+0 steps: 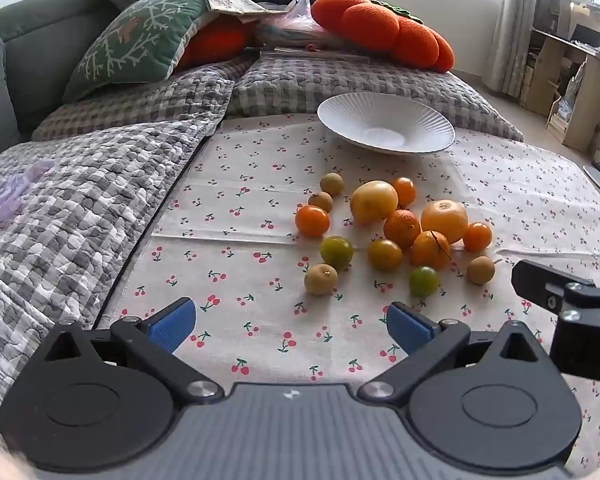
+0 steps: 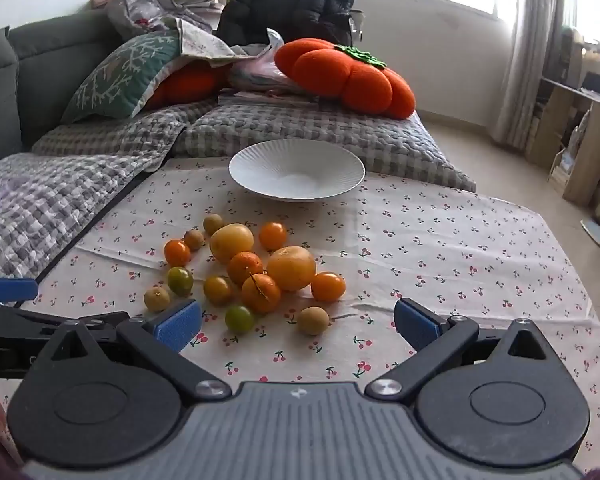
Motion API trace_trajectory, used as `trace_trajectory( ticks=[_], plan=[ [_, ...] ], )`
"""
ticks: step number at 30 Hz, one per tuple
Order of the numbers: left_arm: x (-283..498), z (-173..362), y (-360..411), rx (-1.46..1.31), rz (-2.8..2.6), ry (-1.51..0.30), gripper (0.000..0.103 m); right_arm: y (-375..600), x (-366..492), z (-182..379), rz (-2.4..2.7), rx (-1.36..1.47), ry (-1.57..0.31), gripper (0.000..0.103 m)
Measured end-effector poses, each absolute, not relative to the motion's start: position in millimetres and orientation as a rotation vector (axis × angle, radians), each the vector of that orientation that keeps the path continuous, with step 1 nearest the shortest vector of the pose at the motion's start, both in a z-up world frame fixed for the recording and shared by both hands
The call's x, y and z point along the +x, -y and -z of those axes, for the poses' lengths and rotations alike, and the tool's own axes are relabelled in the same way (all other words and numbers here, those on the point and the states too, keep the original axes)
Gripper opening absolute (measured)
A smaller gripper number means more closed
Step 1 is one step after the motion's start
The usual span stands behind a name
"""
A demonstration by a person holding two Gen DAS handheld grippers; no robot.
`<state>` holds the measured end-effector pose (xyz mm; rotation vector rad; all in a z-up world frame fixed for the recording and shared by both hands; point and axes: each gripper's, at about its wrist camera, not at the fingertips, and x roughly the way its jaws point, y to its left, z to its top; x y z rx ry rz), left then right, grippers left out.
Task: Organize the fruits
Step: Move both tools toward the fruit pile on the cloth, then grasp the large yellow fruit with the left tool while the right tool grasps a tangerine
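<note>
Both grippers, left gripper and right gripper, hung with jaws spread wide, gripping nothing; fruits, perhaps mostly citrus, lay clustered on cherry-print cloth near the empty white bowl.

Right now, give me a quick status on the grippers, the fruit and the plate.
Left gripper open, empty. Right gripper open, empty. Fruit loose on the cherry cloth, none on the white plate beyond. Nothing in the way.
</note>
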<state>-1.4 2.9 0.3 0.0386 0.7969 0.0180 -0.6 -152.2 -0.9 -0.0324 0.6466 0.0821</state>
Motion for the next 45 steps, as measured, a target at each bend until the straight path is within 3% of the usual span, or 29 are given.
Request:
trace_trajectory(
  ticks=[28,38,43,45],
  plan=[
    [38.6,-10.4,-9.5,0.026,0.031,-0.872,0.099,150.1,33.0,-8.7,-0.043,-0.102,-0.716,0.103],
    [93.6,-27.4,-24.8,-0.067,0.057,-0.868,0.099,191.3,91.3,-29.5,-0.124,0.095,-0.74,0.102],
    [121.3,-13.1,-6.2,-0.068,0.144,-0.876,0.095,195.8,118.9,-4.5,-0.195,0.137,-0.819,0.091],
    [132.3,-3.1,-1.1,-0.089,0.178,-0.894,0.09,192.3,128.4,6.4,-0.254,0.124,-0.852,0.078]
  ],
)
